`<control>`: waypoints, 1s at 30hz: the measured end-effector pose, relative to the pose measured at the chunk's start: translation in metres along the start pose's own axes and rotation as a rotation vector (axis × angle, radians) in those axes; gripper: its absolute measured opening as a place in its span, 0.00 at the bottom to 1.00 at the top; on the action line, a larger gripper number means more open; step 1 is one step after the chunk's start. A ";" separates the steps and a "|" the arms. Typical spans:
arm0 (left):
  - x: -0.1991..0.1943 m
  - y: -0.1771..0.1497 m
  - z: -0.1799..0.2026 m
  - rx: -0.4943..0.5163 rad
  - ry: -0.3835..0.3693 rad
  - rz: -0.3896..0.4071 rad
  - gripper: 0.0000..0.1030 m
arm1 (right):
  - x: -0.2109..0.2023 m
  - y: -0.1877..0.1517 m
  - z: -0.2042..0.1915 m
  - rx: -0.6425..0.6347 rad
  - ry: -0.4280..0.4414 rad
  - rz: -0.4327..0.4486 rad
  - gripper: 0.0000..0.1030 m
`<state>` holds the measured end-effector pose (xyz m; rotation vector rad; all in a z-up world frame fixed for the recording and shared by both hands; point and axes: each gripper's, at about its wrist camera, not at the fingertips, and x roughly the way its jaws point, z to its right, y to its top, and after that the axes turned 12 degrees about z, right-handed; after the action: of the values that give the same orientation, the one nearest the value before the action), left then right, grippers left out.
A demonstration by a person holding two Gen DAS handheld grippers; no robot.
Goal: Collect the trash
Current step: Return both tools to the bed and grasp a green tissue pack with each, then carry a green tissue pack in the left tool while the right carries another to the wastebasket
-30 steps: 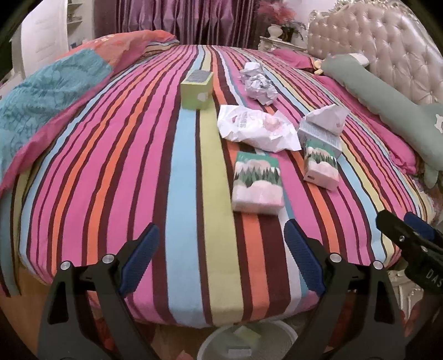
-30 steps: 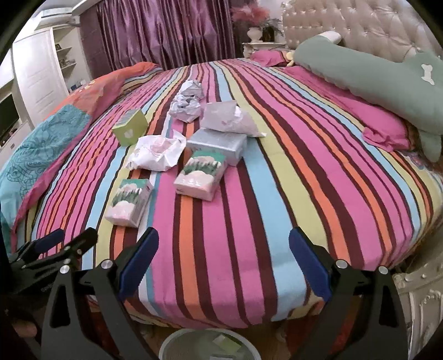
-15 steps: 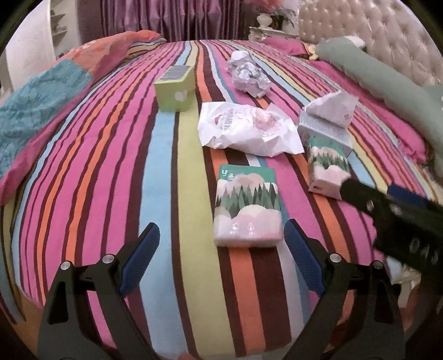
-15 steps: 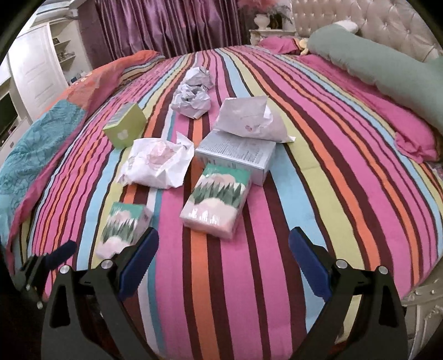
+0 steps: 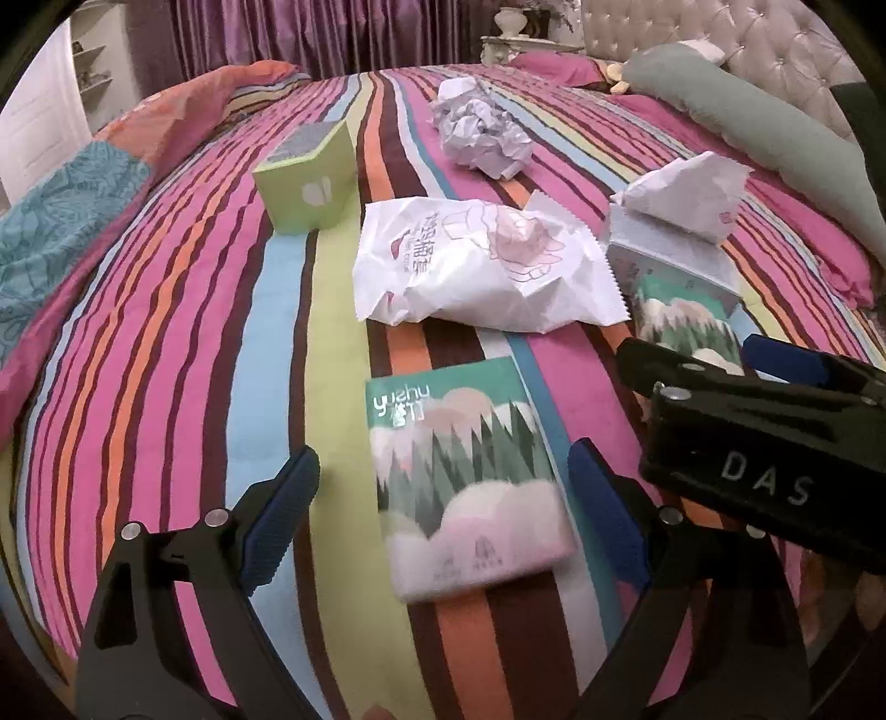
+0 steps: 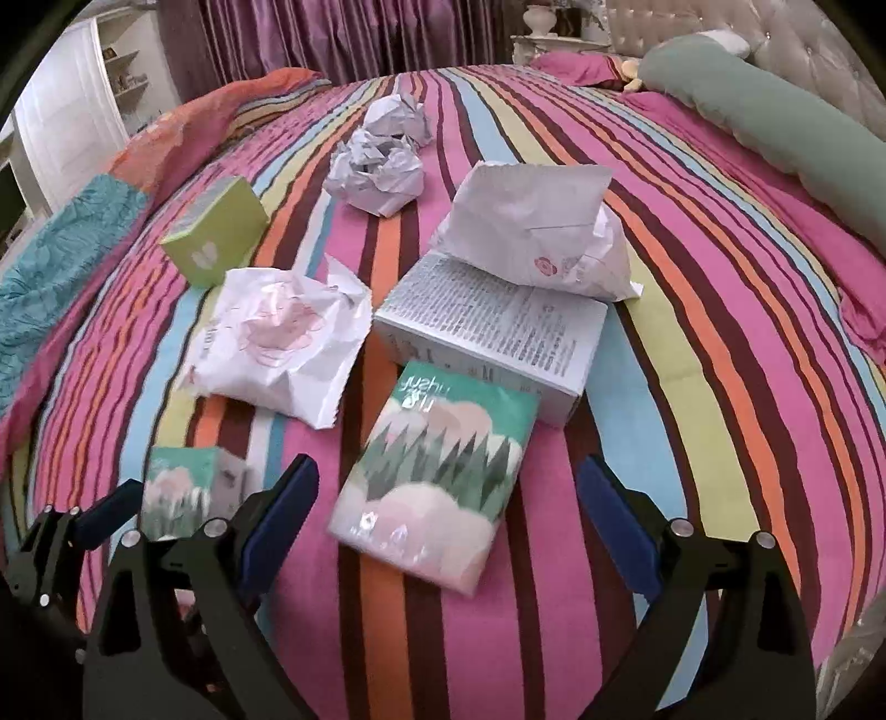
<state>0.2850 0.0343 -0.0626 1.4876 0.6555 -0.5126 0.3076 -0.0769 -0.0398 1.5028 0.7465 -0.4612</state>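
Trash lies scattered on a striped bed (image 5: pixel 166 332). My left gripper (image 5: pixel 443 520) is open, low over a green forest-print tissue pack (image 5: pixel 465 476) that lies between its fingers without being pressed. My right gripper (image 6: pixel 448 520) is open too, and straddles a second pack of the same kind (image 6: pixel 437 482). Beyond them lie a crumpled white wrapper (image 5: pixel 482 266) (image 6: pixel 282 343), balled paper (image 5: pixel 482 138) (image 6: pixel 382 166), a white paper bag (image 6: pixel 537 232) on a grey printed box (image 6: pixel 493 332), and a small green box (image 5: pixel 307 183) (image 6: pixel 216 238).
A long green pillow (image 6: pixel 775 122) and a tufted headboard (image 5: pixel 720 33) bound the right side. A folded teal and orange quilt (image 5: pixel 66 221) covers the left. Purple curtains (image 6: pixel 332 33) hang behind the bed. The two grippers work close side by side.
Both grippers have moved forward and down over the bed, so the tissue packs now sit between their fingers. The bin below the bed's edge has dropped out of view. The jaws stayed open.
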 end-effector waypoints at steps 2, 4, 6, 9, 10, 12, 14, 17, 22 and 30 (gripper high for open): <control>0.002 0.001 -0.002 -0.023 -0.003 0.000 0.86 | 0.004 0.000 -0.001 -0.009 -0.017 -0.004 0.86; 0.004 0.001 -0.006 -0.060 -0.005 0.003 0.85 | 0.007 -0.001 -0.001 -0.023 -0.027 -0.007 0.76; 0.007 0.002 -0.007 -0.061 0.024 -0.011 0.68 | 0.009 -0.002 -0.004 -0.048 -0.038 -0.012 0.63; 0.006 0.003 -0.012 -0.052 0.046 -0.001 0.48 | 0.005 -0.003 -0.003 -0.059 -0.015 -0.008 0.56; 0.006 0.004 -0.015 -0.067 0.029 -0.006 0.48 | 0.003 -0.003 -0.001 -0.051 -0.005 -0.007 0.56; 0.003 0.004 -0.022 -0.096 0.016 -0.008 0.48 | -0.004 -0.005 0.006 -0.021 0.016 0.000 0.53; -0.003 0.006 -0.028 -0.120 0.011 0.003 0.48 | -0.012 -0.007 0.014 0.002 0.028 0.011 0.52; -0.012 0.007 -0.031 -0.126 0.009 0.021 0.48 | -0.025 -0.009 0.026 0.049 0.034 0.022 0.52; -0.033 0.006 -0.031 -0.126 0.007 0.050 0.48 | -0.046 -0.010 0.037 0.079 0.028 0.045 0.52; -0.064 -0.002 -0.035 -0.131 0.002 0.070 0.48 | -0.082 -0.008 0.049 0.098 0.021 0.082 0.52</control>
<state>0.2341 0.0640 -0.0190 1.3829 0.6241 -0.4066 0.2515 -0.1392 0.0070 1.6254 0.6838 -0.4255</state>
